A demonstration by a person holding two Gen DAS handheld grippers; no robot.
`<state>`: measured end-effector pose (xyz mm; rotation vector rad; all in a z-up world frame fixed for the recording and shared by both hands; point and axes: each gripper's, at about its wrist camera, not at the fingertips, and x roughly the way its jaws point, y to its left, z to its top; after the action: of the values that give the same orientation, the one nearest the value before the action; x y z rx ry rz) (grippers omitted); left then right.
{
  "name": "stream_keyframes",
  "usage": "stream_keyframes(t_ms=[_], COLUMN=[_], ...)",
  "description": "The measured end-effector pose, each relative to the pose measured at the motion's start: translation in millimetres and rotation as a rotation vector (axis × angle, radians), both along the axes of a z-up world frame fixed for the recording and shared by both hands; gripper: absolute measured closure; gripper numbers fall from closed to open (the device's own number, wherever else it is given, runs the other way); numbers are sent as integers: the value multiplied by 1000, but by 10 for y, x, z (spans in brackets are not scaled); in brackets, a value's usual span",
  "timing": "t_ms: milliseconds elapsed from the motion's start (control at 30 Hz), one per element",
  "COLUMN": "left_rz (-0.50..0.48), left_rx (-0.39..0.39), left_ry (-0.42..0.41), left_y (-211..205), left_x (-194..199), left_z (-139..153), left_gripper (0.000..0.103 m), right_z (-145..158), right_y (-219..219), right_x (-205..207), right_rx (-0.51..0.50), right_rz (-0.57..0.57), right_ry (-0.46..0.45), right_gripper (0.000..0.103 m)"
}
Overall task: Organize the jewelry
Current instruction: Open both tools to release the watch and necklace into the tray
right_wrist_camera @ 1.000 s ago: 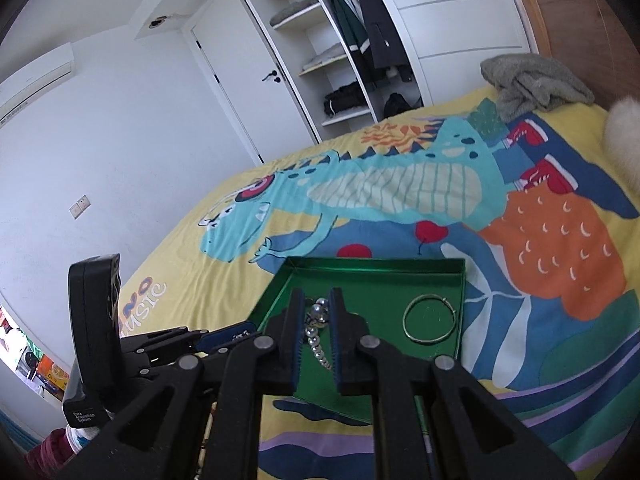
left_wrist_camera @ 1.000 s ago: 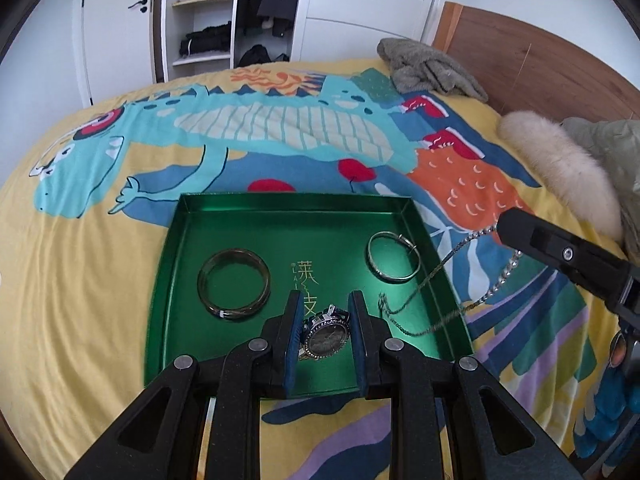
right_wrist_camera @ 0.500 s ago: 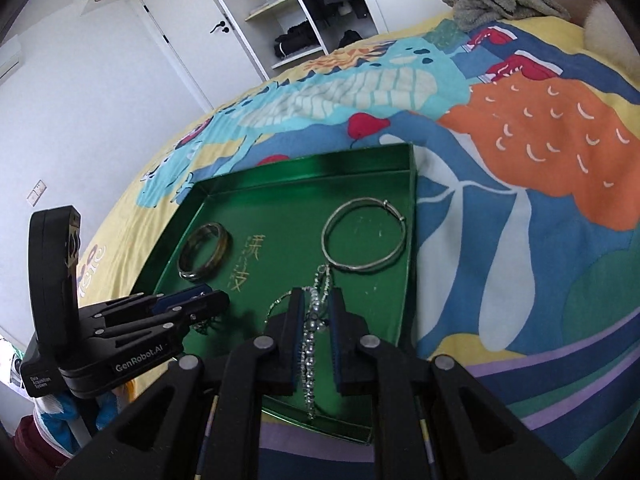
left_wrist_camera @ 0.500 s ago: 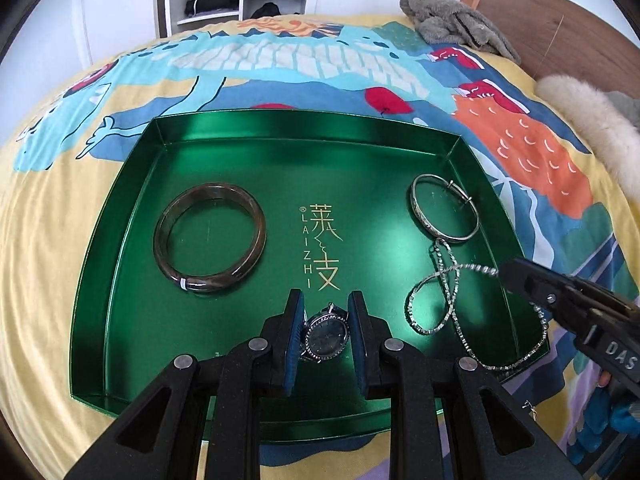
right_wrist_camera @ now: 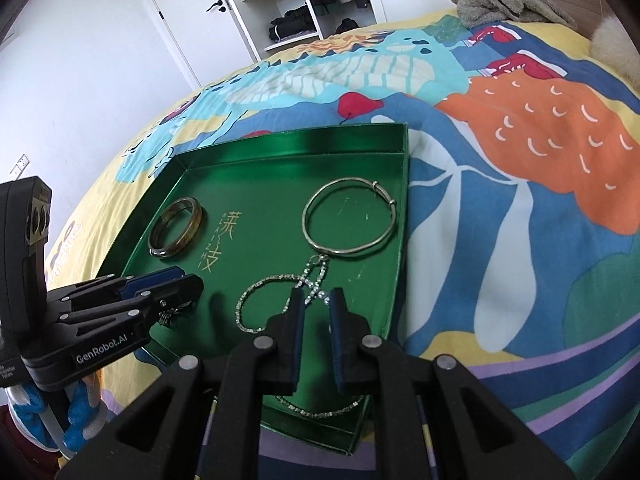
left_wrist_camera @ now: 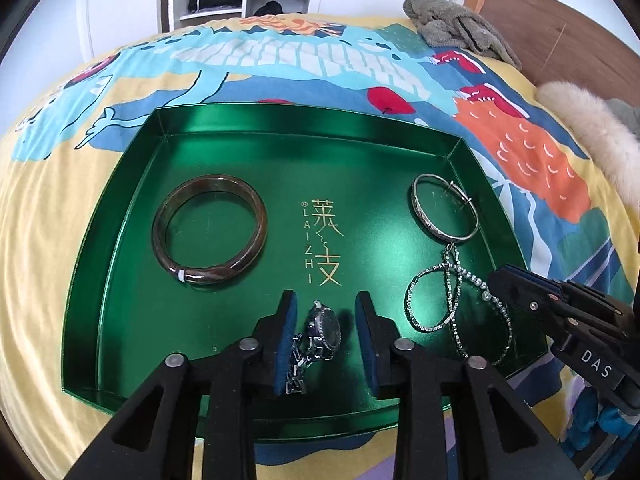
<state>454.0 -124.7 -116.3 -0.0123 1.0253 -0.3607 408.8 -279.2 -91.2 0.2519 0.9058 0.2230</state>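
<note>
A green metal tray (left_wrist_camera: 120,216) (right_wrist_camera: 400,184) lies on the bed. In it are a brown bangle (left_wrist_camera: 210,234) (right_wrist_camera: 176,233), a silver bangle (left_wrist_camera: 445,213) (right_wrist_camera: 349,216), a silver chain necklace (left_wrist_camera: 448,304) (right_wrist_camera: 276,284) and a wristwatch (left_wrist_camera: 320,334). My left gripper (left_wrist_camera: 326,320) (right_wrist_camera: 180,284) is open, and the watch lies on the tray floor between its fingers. My right gripper (right_wrist_camera: 316,312) (left_wrist_camera: 500,280) is open just above the necklace, which lies loose in the tray's near right part.
The bed has a bright dinosaur-print cover (left_wrist_camera: 280,52). A grey garment (left_wrist_camera: 456,28) and a white fur item (left_wrist_camera: 580,120) lie near the wooden headboard (left_wrist_camera: 560,20). An open wardrobe (right_wrist_camera: 312,4) and a white door (right_wrist_camera: 188,20) stand behind.
Both grippers came down over the tray and opened. The left let go of the watch and the right let go of the necklace; both pieces now rest in the tray.
</note>
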Motion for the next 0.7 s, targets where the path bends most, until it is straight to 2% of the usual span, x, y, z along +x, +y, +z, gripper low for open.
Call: stream_keyframes(t_ms=[133, 267, 500, 700], left_rz=[15, 31, 67, 81], left_rx=[-22, -13, -15, -45], left_ry=[-13, -74, -203, -284], left_y=[85, 215, 505, 734], left_x=[-67, -269, -916, -1591], left_z=[185, 581, 1467, 2049], left_gripper=[67, 61, 59, 59], right_z=[146, 456, 1298, 2027], right_y=[-31, -67, -104, -65], right_x=[-122, -332, -1026, -1814], right_rx=[-6, -19, -24, -12], right_rz=[-3, -9, -7, 3], right_ry=[-19, -61, -184, -301], right_gripper=[84, 82, 82, 82])
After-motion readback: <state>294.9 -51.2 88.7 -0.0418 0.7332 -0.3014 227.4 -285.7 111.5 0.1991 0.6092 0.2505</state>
